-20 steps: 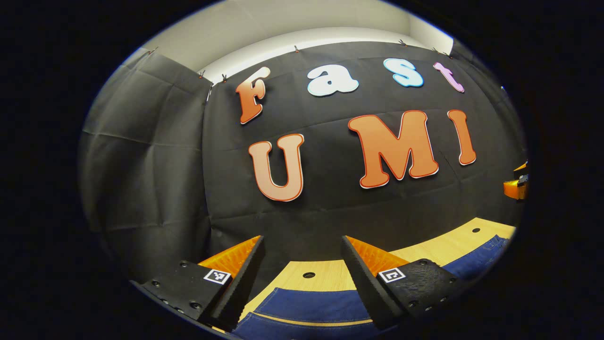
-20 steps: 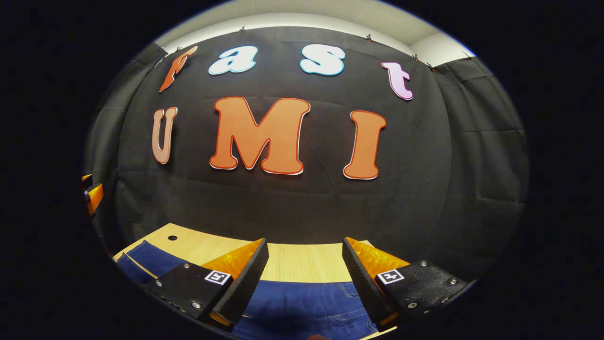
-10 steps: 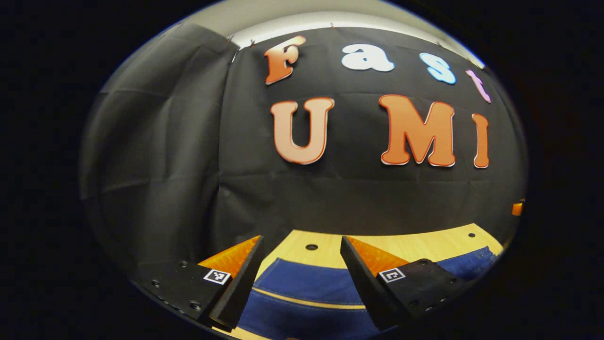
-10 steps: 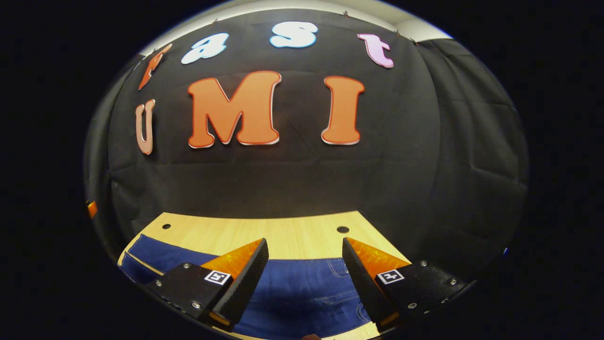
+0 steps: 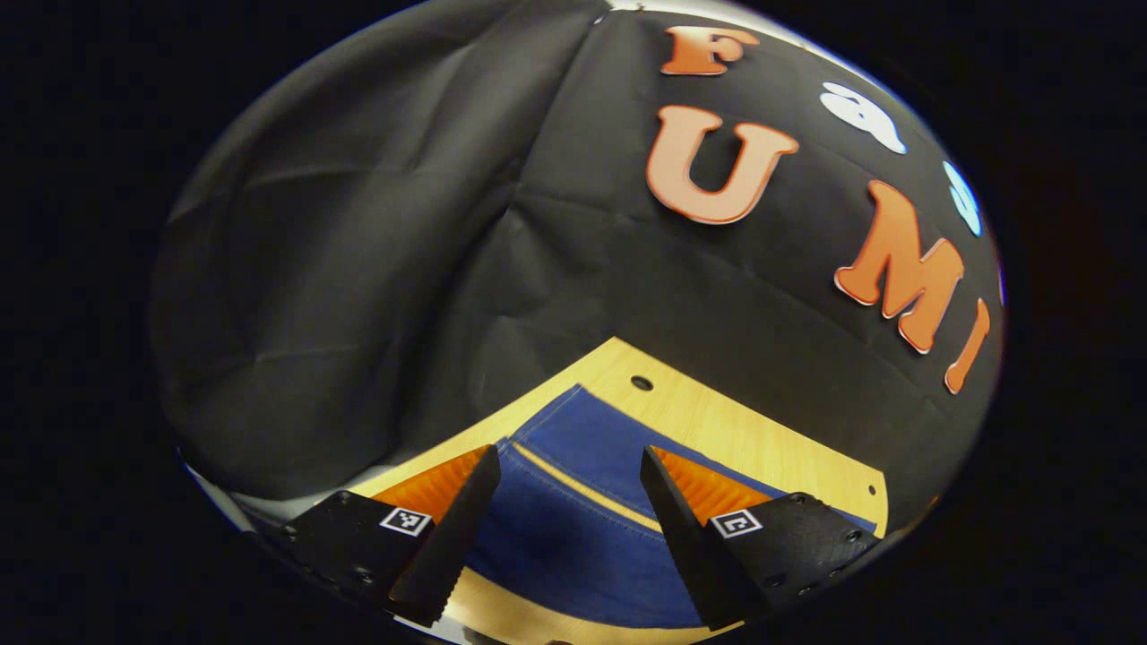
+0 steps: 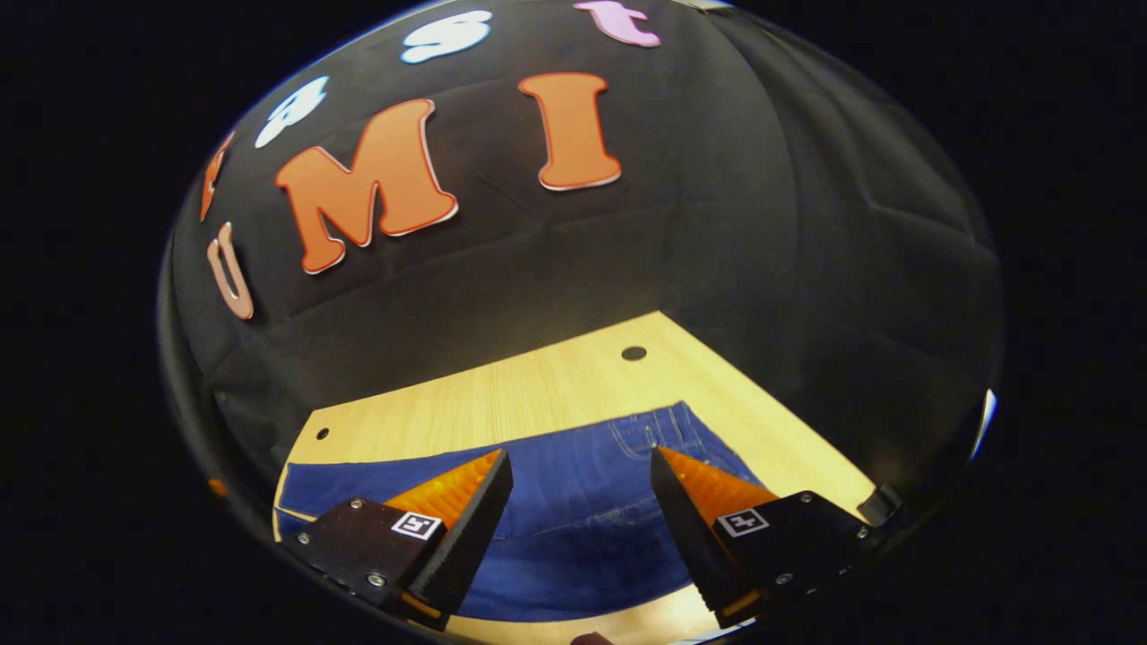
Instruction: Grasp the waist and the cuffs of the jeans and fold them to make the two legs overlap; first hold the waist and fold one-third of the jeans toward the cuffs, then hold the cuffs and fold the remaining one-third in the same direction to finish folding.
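Both grippers have tipped downward over the last second, so much more of the table and the jeans now lies under them, and each has swung outward toward its own end of the garment.

Nearest in the left gripper view, the left gripper [image 5: 563, 528] hangs above the cloth with its fingers spread wide and nothing between them. Below the gap lie the jeans [image 5: 573, 537], dark blue, spread flat, with a strip of bare wood showing between the two legs. The legs run away to the far left, ending just short of the table [image 5: 744, 439] edge, close to a small round hole [image 5: 642, 383] in the wood.

In the right gripper view, the right gripper [image 6: 581, 528] is likewise wide open and empty, poised over the jeans [image 6: 573, 502] at the waist end, where stitched seams and a pocket show. Bare wooden table [image 6: 538, 394] stretches beyond the denim, with a round hole [image 6: 633, 353] near its far corner. Behind everything hangs the black cloth wall [image 6: 762, 224].
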{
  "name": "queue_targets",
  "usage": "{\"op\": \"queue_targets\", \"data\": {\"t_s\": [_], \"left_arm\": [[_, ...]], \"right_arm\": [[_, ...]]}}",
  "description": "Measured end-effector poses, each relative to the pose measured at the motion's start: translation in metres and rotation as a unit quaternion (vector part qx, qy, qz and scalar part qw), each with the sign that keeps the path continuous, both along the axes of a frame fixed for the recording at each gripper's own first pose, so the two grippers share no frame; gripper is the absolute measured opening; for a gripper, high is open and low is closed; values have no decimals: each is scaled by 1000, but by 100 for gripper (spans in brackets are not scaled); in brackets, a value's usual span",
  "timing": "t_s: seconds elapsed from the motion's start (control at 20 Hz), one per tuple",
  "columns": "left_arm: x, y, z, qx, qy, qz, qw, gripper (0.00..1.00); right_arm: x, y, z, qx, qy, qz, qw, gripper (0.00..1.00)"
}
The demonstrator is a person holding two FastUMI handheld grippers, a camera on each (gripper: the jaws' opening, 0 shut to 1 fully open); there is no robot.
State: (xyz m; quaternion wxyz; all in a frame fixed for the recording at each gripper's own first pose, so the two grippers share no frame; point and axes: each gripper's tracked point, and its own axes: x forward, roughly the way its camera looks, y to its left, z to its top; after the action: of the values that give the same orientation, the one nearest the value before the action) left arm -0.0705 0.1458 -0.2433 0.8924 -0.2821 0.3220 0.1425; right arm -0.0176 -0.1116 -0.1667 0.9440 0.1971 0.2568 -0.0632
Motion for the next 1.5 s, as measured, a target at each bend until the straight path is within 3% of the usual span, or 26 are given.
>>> {"op": "queue_targets", "data": {"t_s": [0.15, 0.3, 0.6, 0.8, 1.05, 1.15, 1.2, 1.3, 1.35, 1.5], "left_arm": [[-20, 10, -32, -75, 44, 28, 996, 98], [-32, 8, -65, -155, 84, 60, 982, 97], [-52, 28, -114, -238, 129, 117, 955, 98], [-70, 34, -131, -272, 155, 129, 941, 98], [-60, 31, -156, -289, 151, 115, 938, 98], [-54, 34, -159, -298, 123, 106, 941, 87], [-49, 33, -160, -304, 112, 105, 940, 87], [-46, 32, -164, -315, 100, 102, 938, 86], [-43, 33, -164, -320, 93, 101, 937, 81], [-37, 33, -164, -333, 77, 106, 934, 81]], "right_arm": [[-2, -3, -23, 35, 33, -3, 999, 96], [-8, -5, -41, 72, 62, -11, 995, 97], [-16, -5, -67, 145, 103, -42, 983, 97], [-20, -3, -80, 153, 117, -48, 980, 97], [-25, -1, -85, 164, 121, -56, 977, 97], [-29, -3, -90, 180, 122, -61, 974, 97], [-33, -5, -97, 187, 128, -62, 972, 97], [-45, -12, -115, 205, 149, -66, 965, 97], [-50, -15, -123, 218, 154, -76, 961, 97], [-62, -30, -137, 266, 165, -112, 943, 97]]}}
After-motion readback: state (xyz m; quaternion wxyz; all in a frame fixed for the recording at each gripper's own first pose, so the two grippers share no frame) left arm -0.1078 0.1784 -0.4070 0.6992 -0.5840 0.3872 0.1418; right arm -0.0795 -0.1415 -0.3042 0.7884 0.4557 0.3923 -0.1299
